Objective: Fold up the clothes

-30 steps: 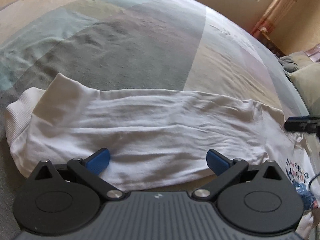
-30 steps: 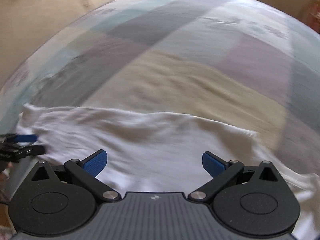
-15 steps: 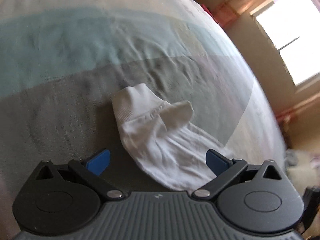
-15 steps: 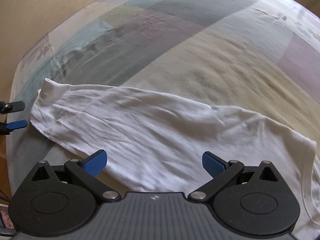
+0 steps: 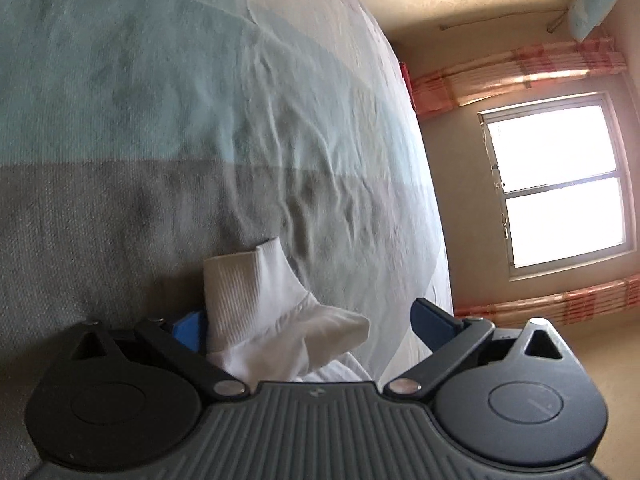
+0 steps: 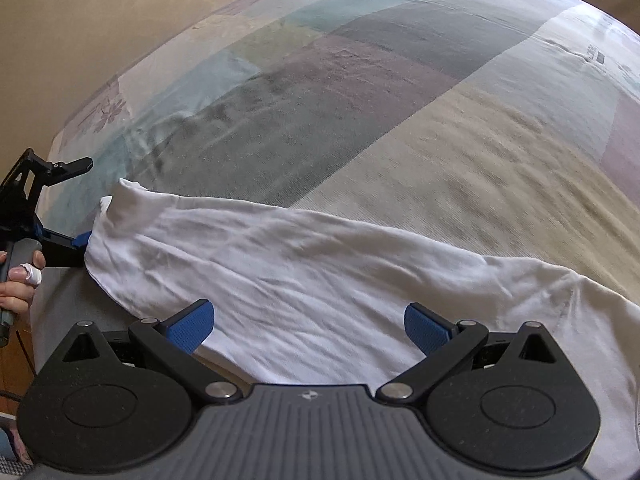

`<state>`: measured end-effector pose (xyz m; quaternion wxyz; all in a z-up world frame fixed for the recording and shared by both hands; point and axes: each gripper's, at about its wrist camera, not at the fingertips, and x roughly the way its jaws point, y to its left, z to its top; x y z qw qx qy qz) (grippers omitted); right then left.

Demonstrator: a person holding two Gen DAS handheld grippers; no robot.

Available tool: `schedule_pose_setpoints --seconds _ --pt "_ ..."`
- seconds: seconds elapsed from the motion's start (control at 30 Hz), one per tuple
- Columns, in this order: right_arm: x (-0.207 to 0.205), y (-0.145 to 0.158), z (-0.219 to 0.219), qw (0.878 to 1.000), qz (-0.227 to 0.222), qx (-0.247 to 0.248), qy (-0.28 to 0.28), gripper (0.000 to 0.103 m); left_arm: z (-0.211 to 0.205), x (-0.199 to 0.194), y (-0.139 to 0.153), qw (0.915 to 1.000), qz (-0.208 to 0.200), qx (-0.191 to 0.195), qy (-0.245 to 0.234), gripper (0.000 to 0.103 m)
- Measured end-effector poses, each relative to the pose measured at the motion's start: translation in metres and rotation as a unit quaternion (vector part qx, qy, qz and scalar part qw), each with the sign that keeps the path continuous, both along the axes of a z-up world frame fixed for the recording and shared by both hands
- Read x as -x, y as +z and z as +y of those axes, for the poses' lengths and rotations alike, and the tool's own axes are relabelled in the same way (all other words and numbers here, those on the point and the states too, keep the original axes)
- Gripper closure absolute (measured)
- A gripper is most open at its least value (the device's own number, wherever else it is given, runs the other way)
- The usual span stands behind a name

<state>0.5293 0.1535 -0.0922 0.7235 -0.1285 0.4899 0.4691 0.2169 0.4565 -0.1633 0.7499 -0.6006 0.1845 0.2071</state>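
A white garment [image 6: 320, 280] lies spread lengthwise across the patchwork bed cover [image 6: 400, 100]. The left claw [image 5: 308, 328] is spread wide around the garment's ribbed cuff [image 5: 240, 280], which touches its left blue pad without being clamped. The right claw [image 6: 310, 324] hovers wide open over the garment's near edge, gripping nothing.

Daylight enters through the window [image 5: 560, 184], which is blown out to plain white glare. The bedspread [image 5: 160, 120] is softly lit, smeared by motion blur in the left wrist view and sharper in the right wrist view. A dark shadow lies beside the white cuff [image 5: 248, 280]. Fisheye distortion bows the bed; corners vignette black.
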Motion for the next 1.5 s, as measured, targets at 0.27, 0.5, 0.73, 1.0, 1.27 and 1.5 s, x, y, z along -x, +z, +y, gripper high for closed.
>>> schedule_pose_setpoints --seconds 0.27,0.5,0.73,1.0,1.27,1.5 --pt "-0.002 -0.006 -0.006 1.000 -0.008 0.016 -0.006 0.000 -0.002 0.002 0.004 0.9970 0.064 -0.038 0.020 0.097" --pt "-0.004 -0.008 -0.006 1.000 -0.015 0.022 -0.002 0.000 -0.019 0.003 0.064 0.9775 0.106 -0.168 0.071 0.096" --pt "-0.012 -0.002 0.004 0.998 -0.034 0.016 0.042 0.000 -0.032 0.018 0.077 0.9416 0.241 -0.231 0.047 0.092" --pt "-0.040 0.005 0.019 0.982 -0.121 0.055 0.132 0.022 -0.061 -0.051 0.072 0.9031 0.235 -0.321 -0.162 0.076" --pt "-0.038 0.008 0.020 0.972 -0.136 0.076 0.173 0.033 -0.148 -0.130 0.062 0.8125 0.190 -0.403 -0.376 0.071" --pt "-0.045 -0.032 -0.011 0.996 -0.080 0.042 0.014 0.017 -0.151 -0.131 0.045 0.8045 0.201 -0.410 -0.380 0.058"
